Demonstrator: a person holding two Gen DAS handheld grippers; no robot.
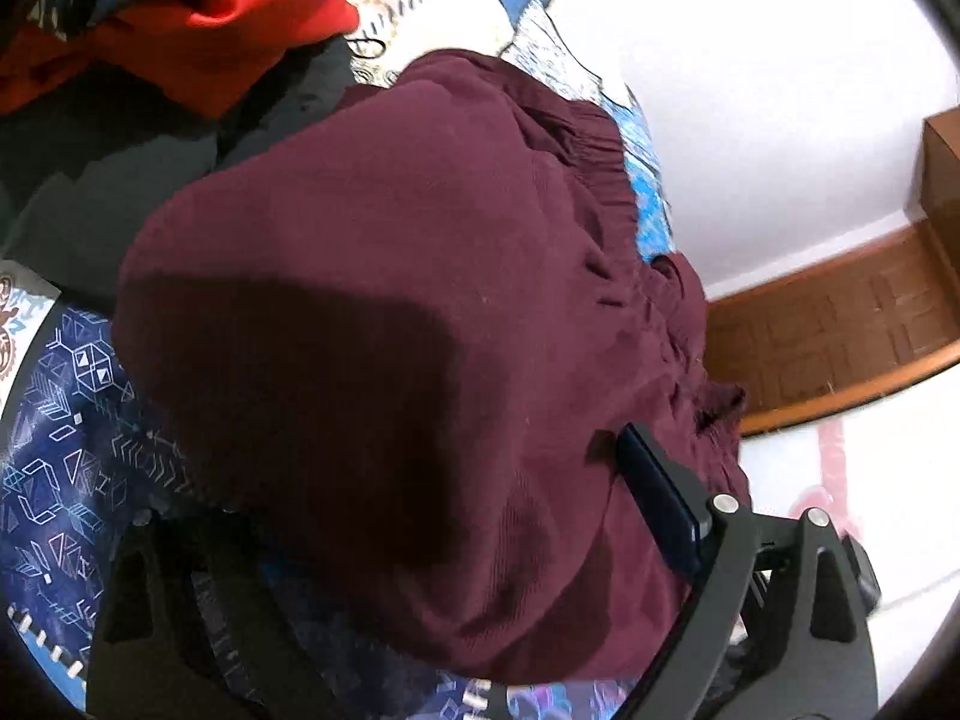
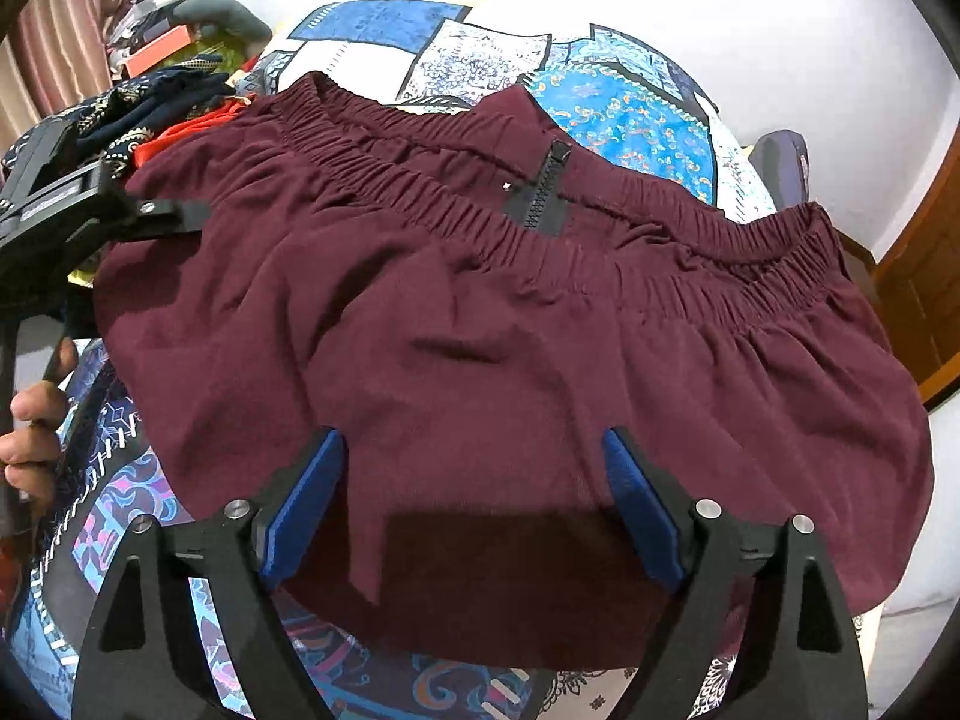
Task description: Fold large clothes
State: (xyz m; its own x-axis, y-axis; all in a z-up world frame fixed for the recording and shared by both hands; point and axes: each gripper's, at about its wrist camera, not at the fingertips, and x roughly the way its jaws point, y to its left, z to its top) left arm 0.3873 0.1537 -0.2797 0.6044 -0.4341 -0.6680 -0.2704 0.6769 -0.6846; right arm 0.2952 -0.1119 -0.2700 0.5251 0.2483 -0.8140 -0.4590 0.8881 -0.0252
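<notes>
Blue-padded jaws of the right gripper [image 2: 468, 504] stand wide apart over the near hem of the maroon skirt [image 2: 480, 324], gripping nothing. We see the skirt spread flat on the patterned bedsheet [image 2: 630, 114], elastic waistband on its far side, black zipper [image 2: 547, 189] at the waistband's middle. At the skirt's left edge, the left gripper [image 2: 180, 213] meets the cloth; in its own view skirt fabric drapes over one finger, so we cannot tell its jaw state. Beyond the skirt's far-left corner lies a red garment [image 1: 198, 18].
</notes>
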